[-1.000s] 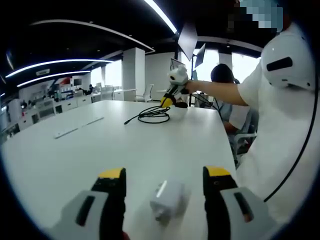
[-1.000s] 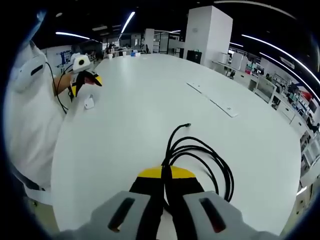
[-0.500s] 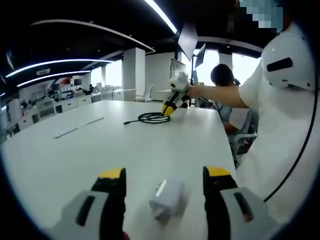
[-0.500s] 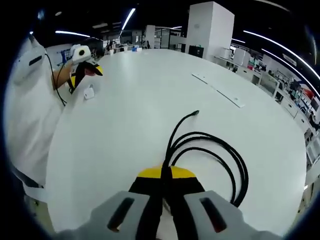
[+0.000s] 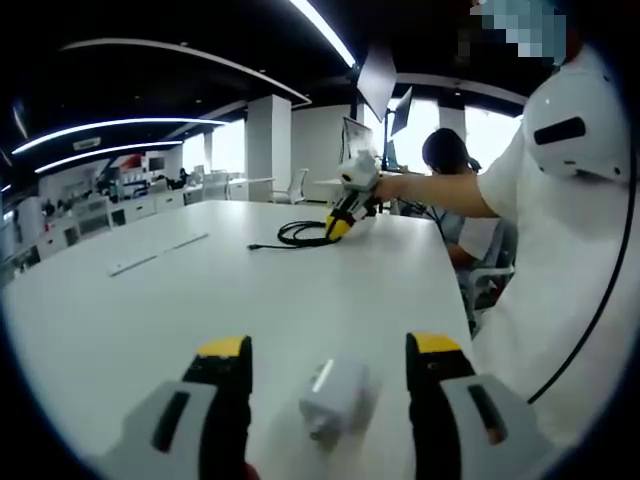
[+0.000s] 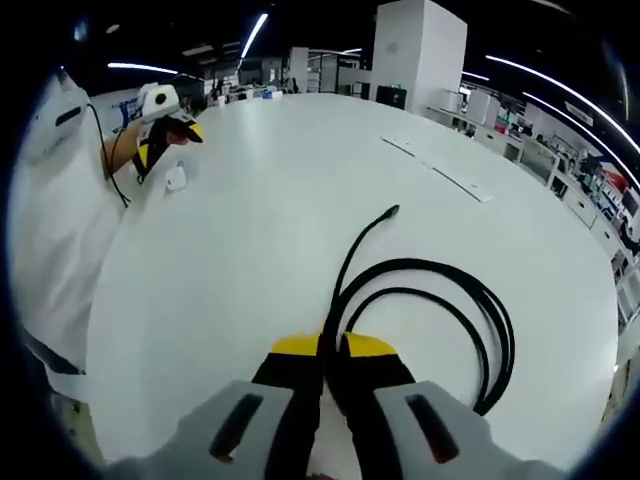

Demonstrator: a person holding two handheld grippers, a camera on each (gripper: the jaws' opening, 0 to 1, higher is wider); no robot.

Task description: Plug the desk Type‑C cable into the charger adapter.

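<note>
My left tool (image 5: 325,375) sits low in the left gripper view with its yellow-tipped jaws spread wide, and the white charger adapter (image 5: 335,398) lies on the white counter (image 5: 200,300) between them, touching neither jaw. In the upper centre of that frame I see my right tool (image 5: 340,222) at the far end of the counter, a bare forearm behind it, with the coiled black cable (image 5: 300,234) lying just to its left.

In the right gripper view my right tool (image 6: 333,352) has its jaws pressed together on the cable (image 6: 440,300) at the lower centre of the frame. From the pinch one strand runs up to the Type-C plug (image 6: 393,211), which lies on the counter (image 6: 280,180) just above centre, while the rest loops round to the right. In the upper left of this frame the left tool (image 6: 160,148) hovers over the adapter (image 6: 176,179), well apart from the cable
</note>
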